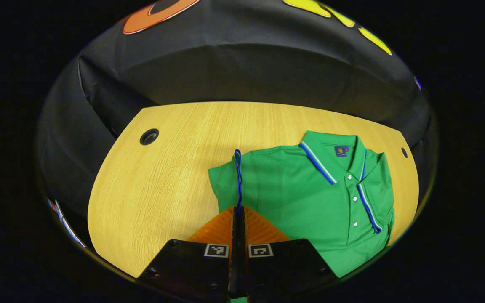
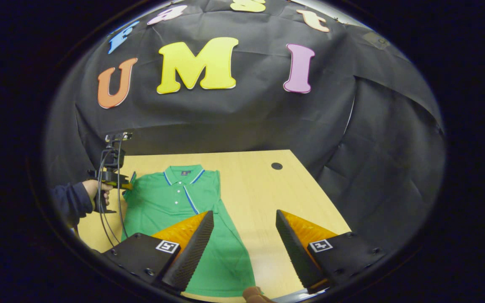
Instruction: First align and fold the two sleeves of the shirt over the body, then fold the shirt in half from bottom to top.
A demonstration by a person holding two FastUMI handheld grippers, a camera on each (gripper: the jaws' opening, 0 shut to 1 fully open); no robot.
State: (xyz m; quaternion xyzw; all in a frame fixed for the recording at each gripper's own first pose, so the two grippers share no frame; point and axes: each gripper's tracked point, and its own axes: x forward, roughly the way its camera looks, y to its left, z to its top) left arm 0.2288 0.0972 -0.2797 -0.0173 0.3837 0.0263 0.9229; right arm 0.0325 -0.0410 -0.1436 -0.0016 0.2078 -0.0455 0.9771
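One green shirt flat on the bench, toward its right edge. Soft, light, floppy; grip at sleeve hem. Left claw pinching the sleeve; right claw spread.

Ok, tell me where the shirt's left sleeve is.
Left gripper view: the sleeve is pinched in the left hand-held gripper, at the shirt's left edge.

Lit evenly from above; table bright, backdrop dim. Soft shadow beside shirt. Heavy fisheye bending at edges, rims probably slightly soft.
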